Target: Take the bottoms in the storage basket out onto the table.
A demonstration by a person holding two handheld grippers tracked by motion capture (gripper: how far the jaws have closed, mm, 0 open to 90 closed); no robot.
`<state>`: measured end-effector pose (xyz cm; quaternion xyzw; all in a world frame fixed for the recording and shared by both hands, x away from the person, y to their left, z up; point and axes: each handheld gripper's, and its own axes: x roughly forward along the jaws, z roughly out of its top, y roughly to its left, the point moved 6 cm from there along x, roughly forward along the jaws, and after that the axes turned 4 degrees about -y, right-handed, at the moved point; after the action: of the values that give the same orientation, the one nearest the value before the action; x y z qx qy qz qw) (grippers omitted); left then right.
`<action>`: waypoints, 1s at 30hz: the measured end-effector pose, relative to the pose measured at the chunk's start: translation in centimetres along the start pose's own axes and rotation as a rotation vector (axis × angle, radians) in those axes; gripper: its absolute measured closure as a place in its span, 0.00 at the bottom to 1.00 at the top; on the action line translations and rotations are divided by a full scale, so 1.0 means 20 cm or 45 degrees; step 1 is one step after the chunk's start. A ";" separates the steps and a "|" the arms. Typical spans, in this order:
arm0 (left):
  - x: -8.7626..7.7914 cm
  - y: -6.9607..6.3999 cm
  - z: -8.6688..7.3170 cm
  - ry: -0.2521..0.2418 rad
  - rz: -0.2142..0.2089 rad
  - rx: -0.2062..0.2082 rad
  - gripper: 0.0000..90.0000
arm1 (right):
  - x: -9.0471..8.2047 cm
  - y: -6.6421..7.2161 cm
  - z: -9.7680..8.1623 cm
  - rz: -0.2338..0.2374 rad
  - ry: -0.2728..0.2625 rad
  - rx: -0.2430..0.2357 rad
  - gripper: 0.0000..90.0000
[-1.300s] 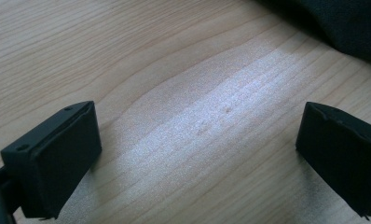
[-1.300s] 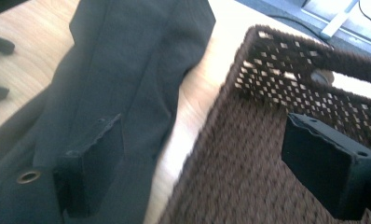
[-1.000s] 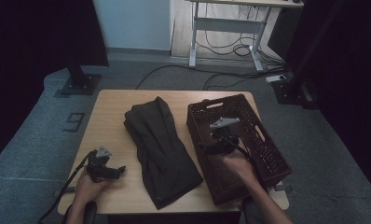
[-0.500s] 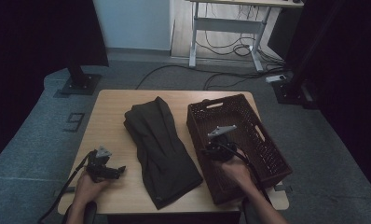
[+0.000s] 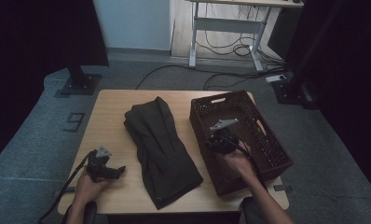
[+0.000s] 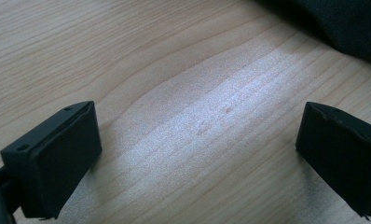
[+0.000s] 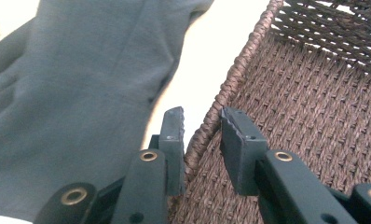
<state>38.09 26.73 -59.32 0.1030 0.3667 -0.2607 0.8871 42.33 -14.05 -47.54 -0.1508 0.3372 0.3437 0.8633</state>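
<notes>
Clamping the wicker basket (image 7: 286, 93) rim, the right gripper (image 7: 200, 126) has just been closing, while the left gripper (image 6: 197, 154) rests released on the worktop (image 5: 113, 116), folded dark garment (image 5: 162, 149) untouched.

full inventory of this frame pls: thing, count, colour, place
table: 1, light wood, centre of the high view
garment: 1, dark, folded, lying on the table's middle
basket: 1, dark brown wicker, on the table's right side
desk: 1, pale frame, on the floor behind
cables: several, dark, on the floor under the desk
left gripper: 1, black, jaws wide apart over bare table at front left
right gripper: 1, black, jaws just closed onto the basket's near-left rim
</notes>
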 end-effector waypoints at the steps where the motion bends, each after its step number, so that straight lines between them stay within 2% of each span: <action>1: 0.00 0.00 0.00 0.001 0.000 0.001 0.00 | 0.00 -0.01 0.00 -0.004 0.000 -0.009 0.78; 11: 0.00 0.00 0.00 0.001 0.000 0.002 0.00 | 0.07 -0.20 0.06 -0.059 0.016 0.001 0.79; 17: 0.00 0.00 0.00 0.001 0.000 0.002 0.00 | 0.12 -0.30 0.10 -0.091 0.018 0.045 0.79; 20: 0.00 0.00 0.00 0.001 -0.001 0.001 0.00 | 0.12 -0.31 0.11 -0.107 0.027 0.054 0.78; 21: 0.00 0.00 0.00 0.001 -0.001 0.001 0.00 | 0.13 -0.31 0.11 -0.118 0.032 0.051 0.72; 23: 0.00 0.00 0.00 0.001 -0.001 0.001 0.00 | 0.12 -0.31 0.10 -0.178 0.043 0.052 0.62; 25: 0.00 0.00 0.00 0.001 -0.001 0.001 0.00 | 0.10 -0.31 0.09 -0.188 0.062 0.078 0.54; 30: 0.00 0.00 0.00 0.001 0.000 0.002 0.00 | 0.03 -0.26 0.04 -0.180 0.074 0.081 0.53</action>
<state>38.09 26.74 -59.32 0.1038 0.3669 -0.2611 0.8868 46.66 -17.22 -47.28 -0.1568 0.3612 0.2664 0.8797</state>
